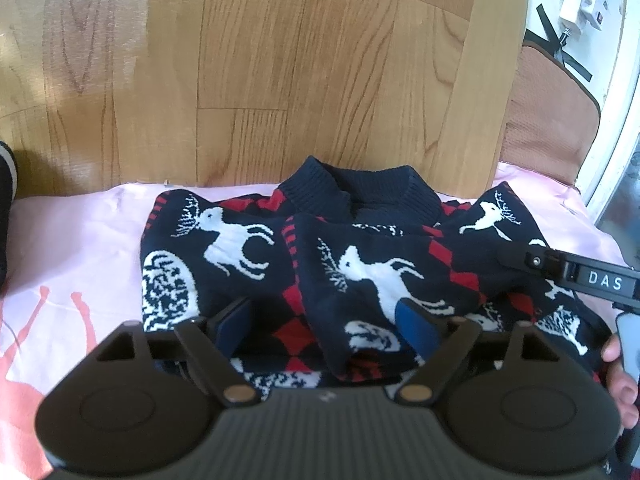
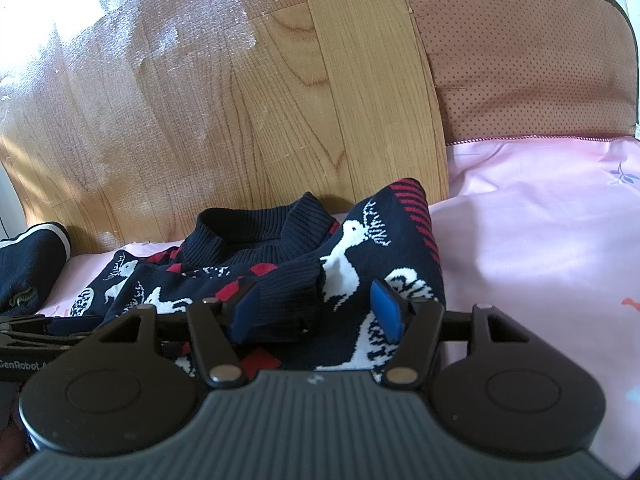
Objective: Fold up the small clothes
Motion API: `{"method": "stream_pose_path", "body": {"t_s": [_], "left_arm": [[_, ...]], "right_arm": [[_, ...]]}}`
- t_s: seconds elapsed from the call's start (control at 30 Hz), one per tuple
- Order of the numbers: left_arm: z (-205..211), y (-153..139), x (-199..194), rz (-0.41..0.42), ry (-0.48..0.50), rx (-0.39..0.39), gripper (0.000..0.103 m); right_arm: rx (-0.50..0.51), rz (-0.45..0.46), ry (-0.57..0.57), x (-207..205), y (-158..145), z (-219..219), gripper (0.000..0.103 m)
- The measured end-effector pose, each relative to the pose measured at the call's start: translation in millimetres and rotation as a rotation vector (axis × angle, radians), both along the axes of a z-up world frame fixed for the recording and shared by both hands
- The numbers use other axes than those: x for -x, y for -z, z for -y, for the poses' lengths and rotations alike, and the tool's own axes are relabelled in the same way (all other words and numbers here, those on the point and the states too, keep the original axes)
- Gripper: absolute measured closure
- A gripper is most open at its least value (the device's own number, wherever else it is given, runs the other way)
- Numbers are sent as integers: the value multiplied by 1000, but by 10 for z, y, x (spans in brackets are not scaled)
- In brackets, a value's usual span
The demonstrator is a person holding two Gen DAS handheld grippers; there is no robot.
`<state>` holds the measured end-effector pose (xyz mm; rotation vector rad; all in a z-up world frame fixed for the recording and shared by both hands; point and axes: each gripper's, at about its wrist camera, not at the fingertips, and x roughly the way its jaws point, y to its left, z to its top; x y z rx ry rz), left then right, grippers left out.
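A small navy sweater (image 1: 340, 264) with white deer and red diamonds lies on a pink sheet (image 1: 76, 248), ribbed collar toward the wooden headboard, both sleeves folded in across the front. My left gripper (image 1: 324, 326) is open just above the sweater's lower part, its blue pads on either side of a folded sleeve. My right gripper (image 2: 316, 310) is open over the sweater (image 2: 352, 256), its blue pads astride the ribbed sleeve cuff (image 2: 288, 296). The right gripper also shows in the left wrist view (image 1: 560, 268), at the sweater's right edge.
A wooden headboard (image 1: 280, 72) rises behind the sheet. A brown dotted cushion (image 2: 520, 64) stands at the right. Another dark garment with a white stripe (image 2: 28, 264) lies at the left. A white power strip (image 1: 580, 4) hangs at the far right.
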<state>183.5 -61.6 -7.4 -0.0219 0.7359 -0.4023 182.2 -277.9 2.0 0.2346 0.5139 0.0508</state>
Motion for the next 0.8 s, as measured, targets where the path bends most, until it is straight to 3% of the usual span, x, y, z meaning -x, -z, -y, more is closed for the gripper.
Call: {"method": "stream_pose_path", "body": {"t_s": [0.17,0.8], "left_arm": [[13,8,-6,-4,13,3,15],[17,9,-3,-5,14,4,13]], "right_arm": [[0,0,0,0,2,1,38],[-1,1,0,0,4,1,37]]}}
